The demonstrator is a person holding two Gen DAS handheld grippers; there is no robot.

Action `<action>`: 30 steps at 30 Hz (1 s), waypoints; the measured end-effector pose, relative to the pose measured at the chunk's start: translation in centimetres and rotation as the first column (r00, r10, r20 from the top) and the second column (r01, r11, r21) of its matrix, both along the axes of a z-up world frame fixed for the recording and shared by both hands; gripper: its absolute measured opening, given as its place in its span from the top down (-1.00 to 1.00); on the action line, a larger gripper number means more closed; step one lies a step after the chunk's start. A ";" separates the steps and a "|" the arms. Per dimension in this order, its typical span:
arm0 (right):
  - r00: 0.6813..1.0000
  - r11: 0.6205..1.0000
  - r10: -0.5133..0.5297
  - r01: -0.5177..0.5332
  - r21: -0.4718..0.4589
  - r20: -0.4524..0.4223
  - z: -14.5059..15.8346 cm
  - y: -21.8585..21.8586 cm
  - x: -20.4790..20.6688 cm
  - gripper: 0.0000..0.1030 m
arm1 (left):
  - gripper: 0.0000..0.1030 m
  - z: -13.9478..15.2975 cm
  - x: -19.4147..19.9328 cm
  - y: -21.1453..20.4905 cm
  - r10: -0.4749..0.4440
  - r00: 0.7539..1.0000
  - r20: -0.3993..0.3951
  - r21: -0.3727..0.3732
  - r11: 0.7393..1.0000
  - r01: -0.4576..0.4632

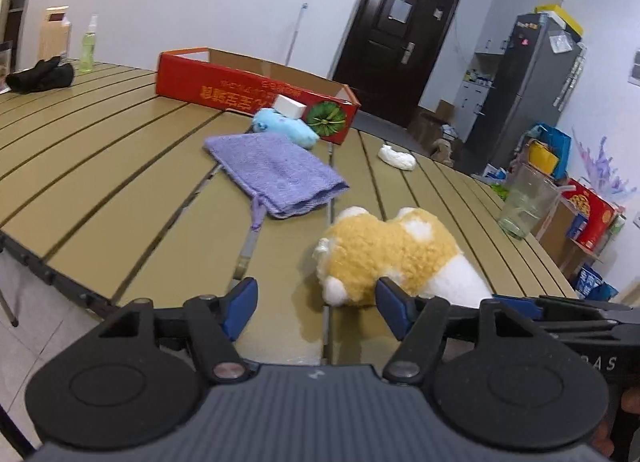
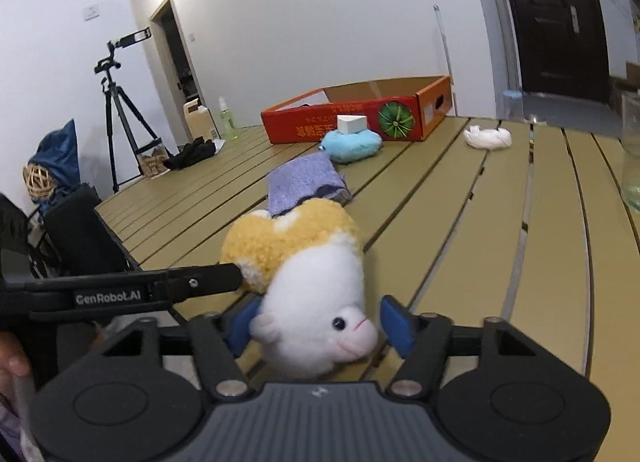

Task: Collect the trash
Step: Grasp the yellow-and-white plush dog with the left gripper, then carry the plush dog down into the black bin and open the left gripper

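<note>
Slatted tan worktop [image 1: 120, 165], cluttered. Plush toy [image 1: 396, 258] (yellow-and-white, lying on its side) sits near the near edge of the worktop, white head toward the right wrist camera.

Left hand-held gripper [image 1: 316, 310]: jaws partly open, nothing clamped. Its right blue pad touches the toy's yellow end or lies just beside it; cannot tell which. Left pad stands clear over bare worktop.

Right hand-held gripper [image 2: 318, 328]: jaws partly open, toy's white head between the pads. Left pad sits against or just behind the fur, right pad apart from it with a gap showing. No squeeze visible.

Purple cloth [image 1: 276, 173] lies just beyond the toy, toward the middle. Past it, a blue plush [image 1: 286, 127] with a white block [image 1: 290, 105] resting on top, touching the front of the red box [image 1: 224, 87], which is open-topped and sits toward the far edge.

Crumpled white tissue [image 1: 397, 157] lies alone, right of the box and well apart from both grippers. Clear glass [image 1: 526, 201] stands at the right edge.
</note>
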State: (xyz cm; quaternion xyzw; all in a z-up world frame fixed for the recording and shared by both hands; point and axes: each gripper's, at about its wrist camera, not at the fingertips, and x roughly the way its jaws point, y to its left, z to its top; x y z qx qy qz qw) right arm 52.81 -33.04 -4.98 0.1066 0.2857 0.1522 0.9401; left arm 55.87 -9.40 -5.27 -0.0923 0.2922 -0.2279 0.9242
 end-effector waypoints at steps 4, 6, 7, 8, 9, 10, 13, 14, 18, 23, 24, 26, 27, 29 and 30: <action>1.000 1.000 -0.009 0.009 0.010 -0.005 -0.1 -0.2 0.1 -0.03 | -0.04 -0.1 0.5 -0.9 -0.009 1.000 0.004 -0.025 1.000 0.009; 1.000 1.000 -0.009 0.009 0.005 -0.002 0.0 -0.1 -0.1 0.02 | 0.31 0.1 0.3 -1.4 -0.047 0.999 0.020 -0.024 0.999 0.048; 1.000 1.000 -0.007 0.007 0.003 -0.002 0.0 0.0 0.0 0.03 | 0.38 0.3 0.1 -1.6 -0.048 0.998 0.030 -0.011 0.999 0.049; 1.000 1.000 -0.005 0.005 0.001 0.001 0.2 0.1 -0.1 0.05 | 0.45 0.5 -0.2 -1.8 -0.042 0.998 0.037 0.003 0.999 0.042; 1.000 1.000 0.002 -0.002 0.002 0.002 0.4 0.2 -0.1 0.07 | 0.46 0.7 -0.5 -1.9 -0.034 0.998 0.044 0.015 0.999 0.034; 1.000 1.000 0.017 -0.018 0.009 0.013 0.8 0.5 -0.3 0.08 | 0.48 1.0 -0.9 -1.8 -0.020 0.998 0.057 0.030 0.999 0.019; 0.996 0.997 0.079 -0.080 0.021 0.043 1.8 1.8 -0.7 0.09 | 0.51 2.3 -2.9 -0.3 0.022 0.993 0.112 0.071 0.997 -0.030; 0.993 0.994 0.107 -0.109 0.022 0.052 2.0 2.5 -0.9 0.09 | 0.52 2.7 -3.7 0.7 0.037 0.992 0.125 0.074 0.996 -0.047; 0.971 0.972 0.234 -0.233 -0.016 0.050 1.9 6.5 -2.1 0.09 | 0.53 2.3 -6.7 5.6 0.109 0.989 0.098 0.037 0.993 -0.113; 0.940 0.933 0.337 -0.340 -0.121 -0.042 -0.5 11.7 -3.0 0.09 | 0.54 -0.5 -8.5 9.3 0.160 0.987 0.021 0.040 0.986 -0.161; 0.936 0.925 0.346 -0.352 -0.142 -0.064 -1.3 12.5 -3.2 0.09 | 0.54 -1.1 -8.7 9.7 0.159 0.987 0.014 0.037 0.986 -0.160; 0.926 0.913 0.359 -0.374 -0.164 -0.115 -2.9 13.6 -3.3 0.10 | 0.55 -2.6 -9.1 10.5 0.159 0.987 -0.028 0.016 0.987 -0.159; 0.921 0.907 0.364 -0.385 -0.172 -0.142 -3.8 14.1 -3.2 0.10 | 0.55 -3.3 -9.1 10.7 0.160 0.985 -0.060 0.021 0.987 -0.159; 0.909 0.897 0.368 -0.402 -0.184 -0.196 -5.5 14.7 -3.1 0.10 | 0.55 -4.6 -9.0 10.5 0.157 0.982 -0.101 0.058 0.987 -0.152; 0.904 0.893 0.366 -0.408 -0.191 -0.219 -6.2 14.9 -3.1 0.10 | 0.55 -5.4 -8.9 10.2 0.157 0.980 -0.123 0.081 0.986 -0.148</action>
